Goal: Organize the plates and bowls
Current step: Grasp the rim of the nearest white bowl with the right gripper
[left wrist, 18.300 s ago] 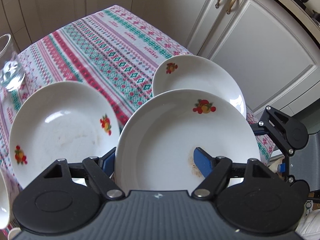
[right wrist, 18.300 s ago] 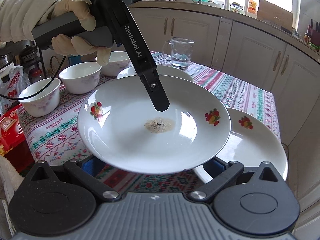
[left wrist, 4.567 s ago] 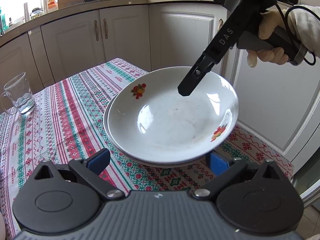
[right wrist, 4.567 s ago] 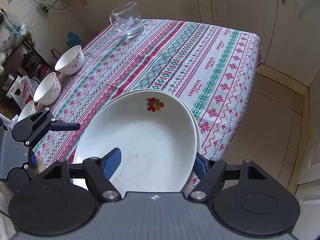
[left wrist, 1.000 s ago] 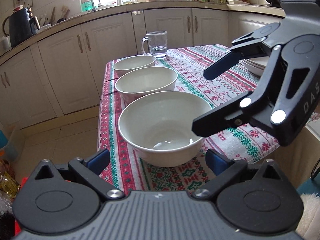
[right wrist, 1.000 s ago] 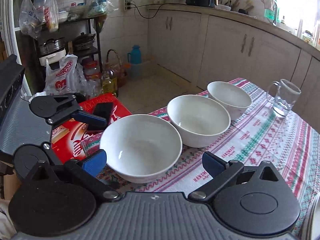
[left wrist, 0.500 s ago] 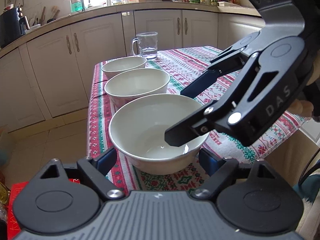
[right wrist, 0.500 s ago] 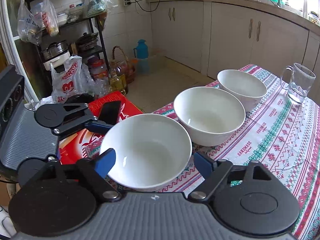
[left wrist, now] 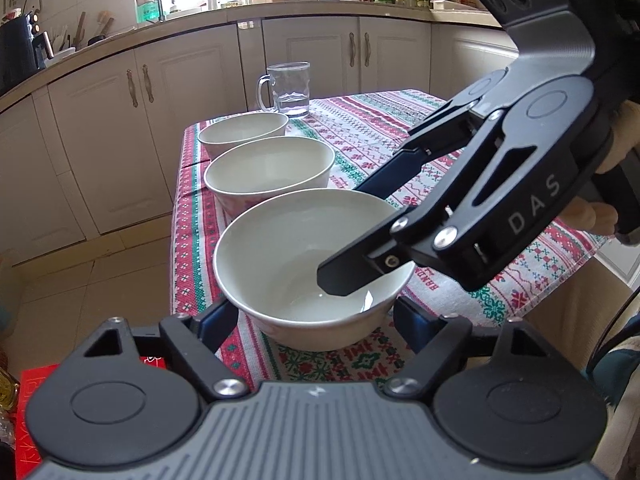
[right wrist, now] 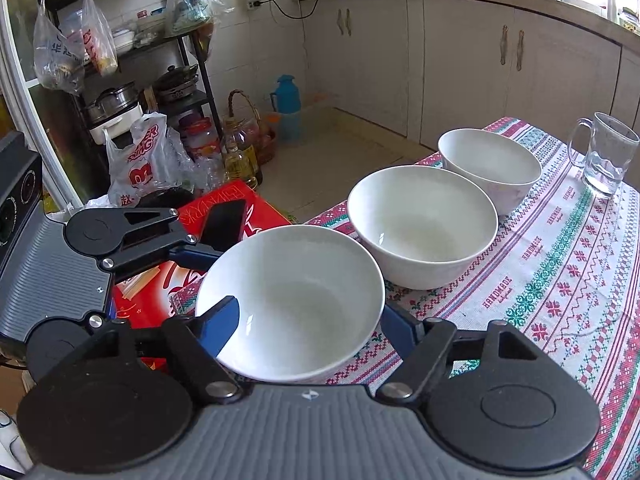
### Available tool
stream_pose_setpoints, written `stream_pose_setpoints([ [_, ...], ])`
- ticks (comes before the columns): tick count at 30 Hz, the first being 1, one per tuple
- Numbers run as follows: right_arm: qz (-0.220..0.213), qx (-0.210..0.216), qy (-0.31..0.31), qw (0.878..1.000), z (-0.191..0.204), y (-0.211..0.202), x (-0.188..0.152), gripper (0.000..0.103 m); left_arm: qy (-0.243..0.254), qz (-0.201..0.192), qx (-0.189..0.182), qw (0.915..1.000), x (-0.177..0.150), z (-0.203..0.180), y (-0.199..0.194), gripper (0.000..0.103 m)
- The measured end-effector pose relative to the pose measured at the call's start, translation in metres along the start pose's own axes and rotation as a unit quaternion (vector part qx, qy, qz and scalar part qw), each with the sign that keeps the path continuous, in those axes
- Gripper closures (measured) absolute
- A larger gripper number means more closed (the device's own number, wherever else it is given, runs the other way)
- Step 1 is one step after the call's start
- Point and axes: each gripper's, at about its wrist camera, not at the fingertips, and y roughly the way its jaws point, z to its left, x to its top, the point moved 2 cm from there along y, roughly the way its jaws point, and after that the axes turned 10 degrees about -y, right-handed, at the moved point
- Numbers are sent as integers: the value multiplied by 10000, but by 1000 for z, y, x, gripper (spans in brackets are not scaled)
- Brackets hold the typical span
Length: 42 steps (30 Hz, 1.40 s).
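Three white bowls stand in a row along the table edge; the nearest bowl sits at the corner. The left gripper is spread around its base. The right gripper, marked "DAS", is also spread, its near finger over the bowl. A glass mug stands behind the row, and the cloth reads "HANDMADE".

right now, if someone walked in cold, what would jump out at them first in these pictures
Three white bowls lined up along the table's edge: the nearest bowl sits between the open fingers of both the left gripper and the right gripper, with the middle bowl and far bowl behind it. A glass mug stands past them on the bright patterned tablecloth.
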Motion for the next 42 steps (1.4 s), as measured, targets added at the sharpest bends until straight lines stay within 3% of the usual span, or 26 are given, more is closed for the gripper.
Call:
stream_pose_setpoints([
  [12, -89, -128, 8, 9999, -2, -19, -5, 21, 266, -26, -67, 9996, 16, -19, -3, 19],
  [31, -158, -1059, 530, 9928, -44, -83, -49, 21, 761, 14, -995, 9921, 51, -83, 44, 19],
  [42, -97, -1343, 891, 9869, -64, -97, -75, 21, 918, 188, -1241, 9878, 54, -106, 71, 19],
])
